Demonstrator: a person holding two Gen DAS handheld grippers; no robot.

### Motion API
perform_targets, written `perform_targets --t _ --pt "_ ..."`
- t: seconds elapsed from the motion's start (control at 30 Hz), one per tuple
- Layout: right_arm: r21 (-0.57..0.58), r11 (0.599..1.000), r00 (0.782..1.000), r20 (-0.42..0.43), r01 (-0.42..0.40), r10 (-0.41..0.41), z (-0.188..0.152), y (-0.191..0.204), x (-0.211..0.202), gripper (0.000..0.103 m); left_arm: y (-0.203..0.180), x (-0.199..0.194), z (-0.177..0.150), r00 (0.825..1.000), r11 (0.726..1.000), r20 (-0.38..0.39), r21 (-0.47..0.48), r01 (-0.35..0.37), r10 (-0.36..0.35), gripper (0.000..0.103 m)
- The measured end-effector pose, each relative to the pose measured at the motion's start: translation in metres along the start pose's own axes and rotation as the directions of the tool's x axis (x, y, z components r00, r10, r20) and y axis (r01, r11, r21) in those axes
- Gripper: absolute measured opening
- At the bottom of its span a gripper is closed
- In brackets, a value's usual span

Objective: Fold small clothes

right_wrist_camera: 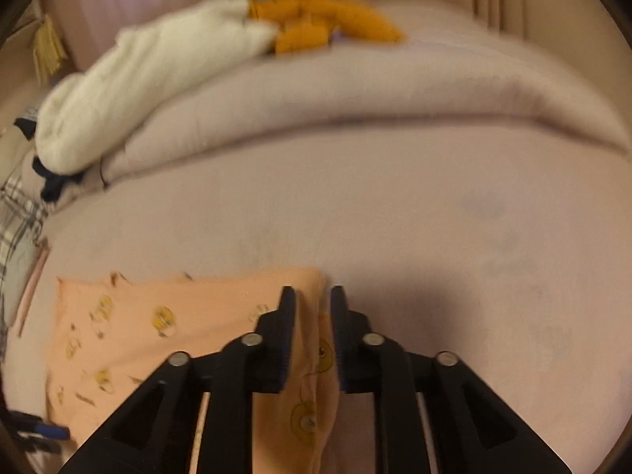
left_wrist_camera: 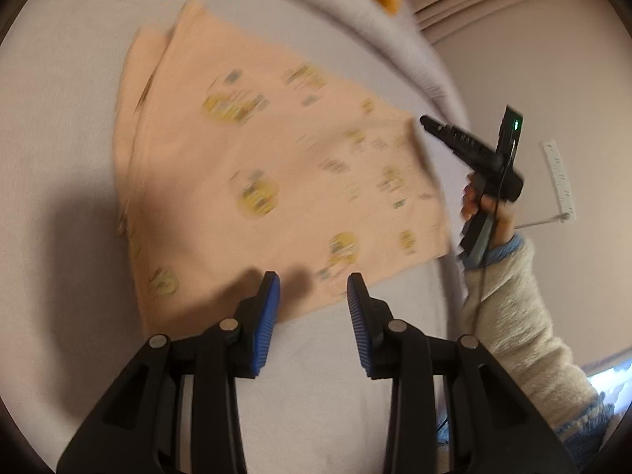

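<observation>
A peach garment (left_wrist_camera: pixel 256 150) with yellow prints lies folded flat on the pale lilac bed sheet (left_wrist_camera: pixel 59 118). My left gripper (left_wrist_camera: pixel 314 282) hovers over its near edge, blue pads (left_wrist_camera: pixel 270 308) apart and nothing between them. At the garment's right corner, a hand in a cream sleeve holds my right gripper (left_wrist_camera: pixel 424 121). In the right wrist view the right gripper (right_wrist_camera: pixel 313 296) has a narrow gap. The corner edge of the garment (right_wrist_camera: pixel 158 335) runs through that gap, and the pads do not seem to press on it.
A rolled lilac duvet (right_wrist_camera: pixel 355 91) crosses the bed behind the garment. On it lie a white cloth (right_wrist_camera: pixel 150 87) and an orange item (right_wrist_camera: pixel 324 19). Plaid fabric (right_wrist_camera: pixel 15 213) sits at the left edge. A white power strip (left_wrist_camera: pixel 559 177) lies beyond the bed's right side.
</observation>
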State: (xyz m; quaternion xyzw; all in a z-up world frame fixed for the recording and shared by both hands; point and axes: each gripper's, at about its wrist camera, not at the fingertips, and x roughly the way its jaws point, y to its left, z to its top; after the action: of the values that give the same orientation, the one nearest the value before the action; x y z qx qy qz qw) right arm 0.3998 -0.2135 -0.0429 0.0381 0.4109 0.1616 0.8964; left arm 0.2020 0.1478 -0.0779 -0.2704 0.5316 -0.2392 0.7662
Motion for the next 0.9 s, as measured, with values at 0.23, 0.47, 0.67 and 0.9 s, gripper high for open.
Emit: perform_targets --t 0.23,0.47,0.67,0.9 --pt "-0.132 0.968 0.977 -0.036 -0.212 0.209 -0.045 0.033 -0.050 0.019 0.000 0.010 0.057 0.993 0.999 0.117 -0.023 0.033 -0.030 0.042" --pt "-0.230 0.959 0.978 -0.164 -0.168 0.132 -0.093 0.039 -0.046 0.019 0.043 0.047 0.105 0.933 0.952 0.193 -0.116 -0.285 0.303 0.000" --pt "-0.185 0.974 0.975 -0.200 -0.134 0.096 -0.120 0.011 -0.052 0.019 0.057 0.026 0.129 0.882 0.912 0.249 -0.204 -0.357 0.401 0.004" --pt "-0.153 0.972 0.980 -0.121 -0.178 0.160 -0.108 0.012 -0.077 0.020 0.030 -0.017 0.095 0.893 0.952 0.328 -0.104 -0.289 0.307 0.053"
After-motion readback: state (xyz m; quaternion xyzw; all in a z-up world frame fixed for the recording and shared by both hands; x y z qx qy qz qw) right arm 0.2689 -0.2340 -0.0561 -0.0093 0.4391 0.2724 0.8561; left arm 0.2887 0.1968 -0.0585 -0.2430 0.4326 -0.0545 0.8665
